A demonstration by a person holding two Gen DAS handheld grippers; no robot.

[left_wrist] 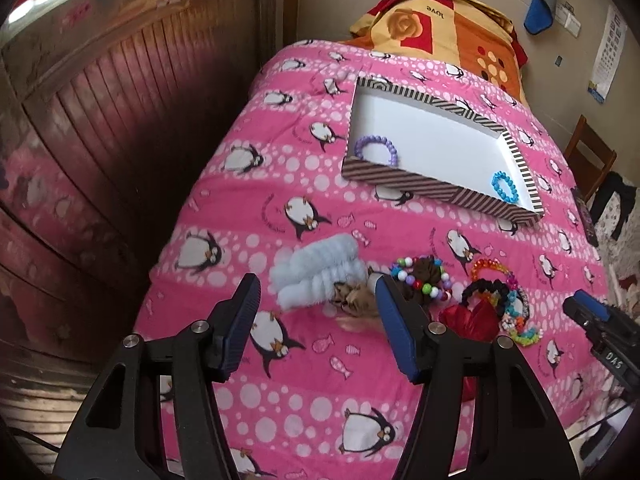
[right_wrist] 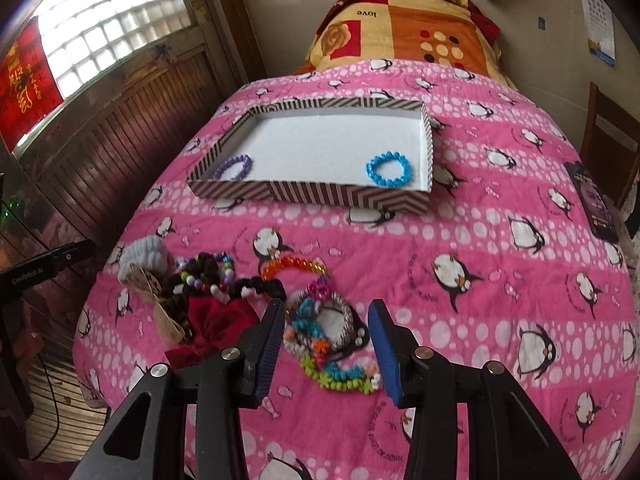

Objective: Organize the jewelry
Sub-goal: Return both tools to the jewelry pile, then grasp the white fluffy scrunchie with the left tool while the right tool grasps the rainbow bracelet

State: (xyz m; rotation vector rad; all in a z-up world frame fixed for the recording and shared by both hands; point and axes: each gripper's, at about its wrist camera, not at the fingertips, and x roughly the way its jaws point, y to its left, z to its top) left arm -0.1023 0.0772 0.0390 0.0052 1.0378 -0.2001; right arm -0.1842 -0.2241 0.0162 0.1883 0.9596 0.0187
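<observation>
A striped tray (left_wrist: 400, 181) (right_wrist: 312, 194) lies on the pink penguin quilt. In it lie a purple bead bracelet (left_wrist: 378, 150) (right_wrist: 234, 166) and a blue bead bracelet (left_wrist: 505, 186) (right_wrist: 389, 168). A heap of jewelry and hair ties lies nearer: a pale blue scrunchie (left_wrist: 316, 268) (right_wrist: 146, 258), a multicolour bead bracelet (left_wrist: 424, 280), a rainbow bracelet (right_wrist: 294, 266), a red bow (right_wrist: 220, 318). My left gripper (left_wrist: 316, 292) is open, just short of the scrunchie. My right gripper (right_wrist: 326, 314) is open around a colourful bead-and-braid bracelet pile (right_wrist: 324, 336).
A folded orange blanket (left_wrist: 448, 36) (right_wrist: 404, 28) lies at the bed's far end. A dark wooden wall panel (left_wrist: 120, 128) runs along the left side. A wooden chair (right_wrist: 612, 136) and a dark booklet (right_wrist: 592, 204) are at the right edge.
</observation>
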